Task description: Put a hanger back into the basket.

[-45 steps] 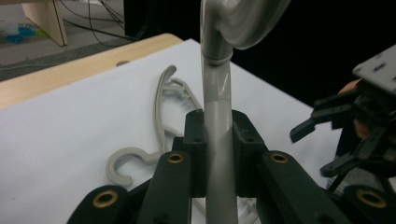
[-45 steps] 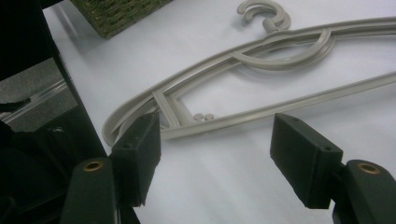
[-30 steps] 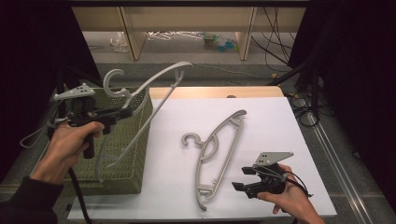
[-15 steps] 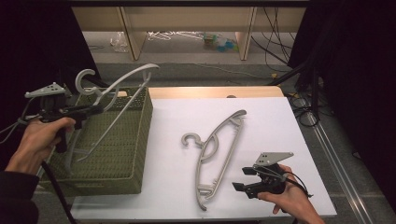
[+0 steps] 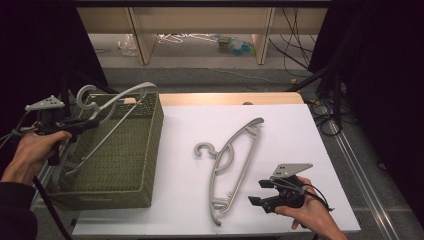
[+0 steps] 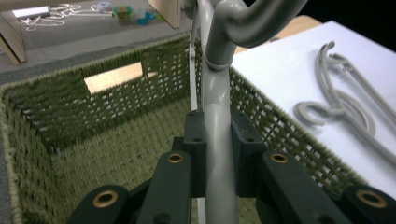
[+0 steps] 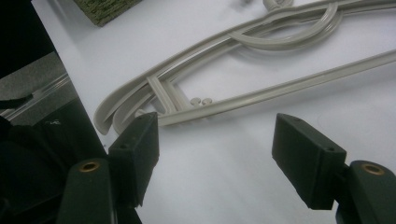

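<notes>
Left gripper has its jaws clenched on a grey hanger, held up over the green basket. A 2nd grey hanger lies flat on the white table, just right of the basket. Right gripper sits near that hanger's low end, jaws wide apart w/ nothing in them.

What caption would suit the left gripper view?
Left gripper shut on a grey hanger, held over a green woven basket.
</notes>
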Demonstrator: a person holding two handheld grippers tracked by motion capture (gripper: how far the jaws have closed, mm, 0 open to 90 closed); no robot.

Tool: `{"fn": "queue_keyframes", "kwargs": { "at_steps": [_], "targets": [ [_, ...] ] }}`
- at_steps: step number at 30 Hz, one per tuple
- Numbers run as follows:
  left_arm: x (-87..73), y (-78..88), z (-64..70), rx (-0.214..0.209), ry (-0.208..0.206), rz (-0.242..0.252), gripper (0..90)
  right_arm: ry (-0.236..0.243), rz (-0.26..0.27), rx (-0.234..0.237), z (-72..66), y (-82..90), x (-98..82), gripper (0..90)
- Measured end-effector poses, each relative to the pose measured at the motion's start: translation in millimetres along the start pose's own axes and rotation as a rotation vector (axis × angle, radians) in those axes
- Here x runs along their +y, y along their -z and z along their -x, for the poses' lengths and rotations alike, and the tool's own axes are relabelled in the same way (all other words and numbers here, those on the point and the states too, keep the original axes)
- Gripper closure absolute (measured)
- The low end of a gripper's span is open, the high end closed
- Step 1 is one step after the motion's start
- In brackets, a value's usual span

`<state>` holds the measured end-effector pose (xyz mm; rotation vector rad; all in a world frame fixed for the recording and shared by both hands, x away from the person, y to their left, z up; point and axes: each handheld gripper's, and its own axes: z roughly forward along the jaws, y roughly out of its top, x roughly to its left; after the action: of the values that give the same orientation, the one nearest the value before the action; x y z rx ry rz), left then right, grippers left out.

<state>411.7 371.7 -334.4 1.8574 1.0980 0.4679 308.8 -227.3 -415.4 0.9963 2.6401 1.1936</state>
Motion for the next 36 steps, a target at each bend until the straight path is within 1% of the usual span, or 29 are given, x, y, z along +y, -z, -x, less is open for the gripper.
{"fn": "queue_keyframes", "kwargs": {
  "at_steps": [2,3,7,8,9,10,12,13,14,16,17,18,19,20,21,22,23,24,25,26,27,28,29,31,32,33,34,35,36],
  "targets": [
    [-5.8,-2.0,-3.9,-0.001,-0.005,-0.016,78.8,0.002,-0.001,0.001,0.2,0.2,-0.3,32.5],
    [-8.4,-2.3,-5.4,0.006,-0.004,-0.026,78.8,0.002,-0.001,0.001,0.2,0.2,-0.3,32.5],
    [-18.9,-5.0,-9.8,-0.003,0.029,-0.051,78.7,-0.002,-0.001,-0.002,1.4,0.7,-0.7,32.4],
    [-21.7,-6.5,-11.2,0.001,0.032,-0.053,78.8,-0.004,-0.002,-0.002,1.4,0.6,-0.7,32.4],
    [-24.7,-9.0,-12.9,-0.001,0.055,-0.054,78.8,0.009,-0.001,-0.004,1.9,-1.0,-0.9,32.4],
    [-24.7,-9.0,-12.9,-0.001,0.055,-0.054,78.8,0.003,-0.005,-0.001,1.2,-1.0,-0.8,32.3],
    [-29.5,-15.9,-14.0,-0.013,0.083,-0.055,78.8,0.004,-0.01,0.004,0.5,-2.3,-1.0,32.0],
    [-29.5,-15.9,-14.0,-0.013,0.083,-0.055,78.8,0.004,-0.01,0.004,0.5,-2.3,-1.0,32.0],
    [-31.7,-19.3,-13.5,-0.02,0.087,-0.068,78.8,0.016,-0.01,0.001,1.0,-3.3,-1.1,31.6],
    [-35.2,-25.5,-13.8,-0.007,0.066,-0.127,78.7,0.009,-0.016,0.004,0.7,-3.7,-1.3,31.5],
    [-37.3,-31.0,-12.9,0.001,0.076,-0.15,78.7,0.007,-0.016,0.005,0.9,-3.7,-1.4,31.5],
    [-38.2,-34.2,-13.5,0.011,0.068,-0.185,78.6,0.006,-0.017,0.004,1.2,-3.8,-1.5,31.5],
    [-39.0,-39.2,-13.7,0.016,0.076,-0.207,78.6,0.006,-0.017,0.002,1.2,-3.8,-1.5,31.5],
    [-39.2,-40.8,-13.9,0.015,0.077,-0.215,78.5,0.002,-0.018,0.003,0.7,-3.5,-1.5,31.5],
    [-39.8,-43.5,-14.7,0.02,0.065,-0.233,78.5,0.006,-0.016,0.005,0.8,-3.6,-1.4,31.5],
    [-42.3,-49.3,-13.2,0.067,0.038,-0.301,78.3,0.009,-0.014,0.002,0.5,-3.7,-1.3,31.5],
    [-42.3,-49.3,-13.2,0.067,0.038,-0.301,77.9,0.009,-0.014,0.002,0.5,-3.7,-1.3,31.5],
    [-45.6,-52.9,-12.6,0.104,0.025,-0.322,77.9,0.012,-0.011,0.0,0.5,-4.2,-1.4,31.3],
    [-50.2,-55.6,-13.5,0.124,0.025,-0.35,77.7,0.006,-0.013,0.004,0.2,-4.4,-1.5,30.9],
    [-54.3,-54.6,-17.6,0.159,0.035,-0.34,77.7,0.002,-0.015,0.002,0.0,-4.3,-1.7,30.6],
    [-54.3,-54.6,-17.6,0.159,0.035,-0.34,77.3,0.001,-0.018,0.003,0.2,-4.2,-1.7,30.2],
    [-57.8,-53.1,-22.4,0.167,0.071,-0.314,76.8,0.0,-0.006,0.0,0.2,-5.0,-2.1,29.9],
    [-57.8,-53.1,-22.4,0.167,0.071,-0.314,76.0,-0.001,-0.004,-0.003,0.3,-5.4,-2.1,29.6],
    [-59.1,-52.8,-24.1,0.207,0.044,-0.333,73.5,0.003,-0.009,-0.005,1.0,-6.0,-1.8,28.7],
    [-59.1,-52.8,-24.1,0.207,0.044,-0.333,71.6,0.002,-0.011,-0.002,1.0,-6.1,-1.8,28.2],
    [-60.1,-52.6,-26.4,0.237,0.056,-0.335,70.5,0.0,-0.011,-0.001,1.0,-6.5,-1.8,27.4],
    [-60.9,-52.1,-28.1,0.24,0.068,-0.331,69.8,-0.001,-0.01,-0.002,1.2,-6.9,-1.9,26.7],
    [-61.6,-51.9,-28.8,0.251,0.075,-0.329,69.2,-0.007,-0.01,-0.004,0.9,-6.9,-2.0,26.4],
    [-61.4,-51.6,-28.3,0.258,0.097,-0.33,68.9,-0.005,-0.007,-0.002,1.0,-7.1,-2.1,26.2]
  ]
}}
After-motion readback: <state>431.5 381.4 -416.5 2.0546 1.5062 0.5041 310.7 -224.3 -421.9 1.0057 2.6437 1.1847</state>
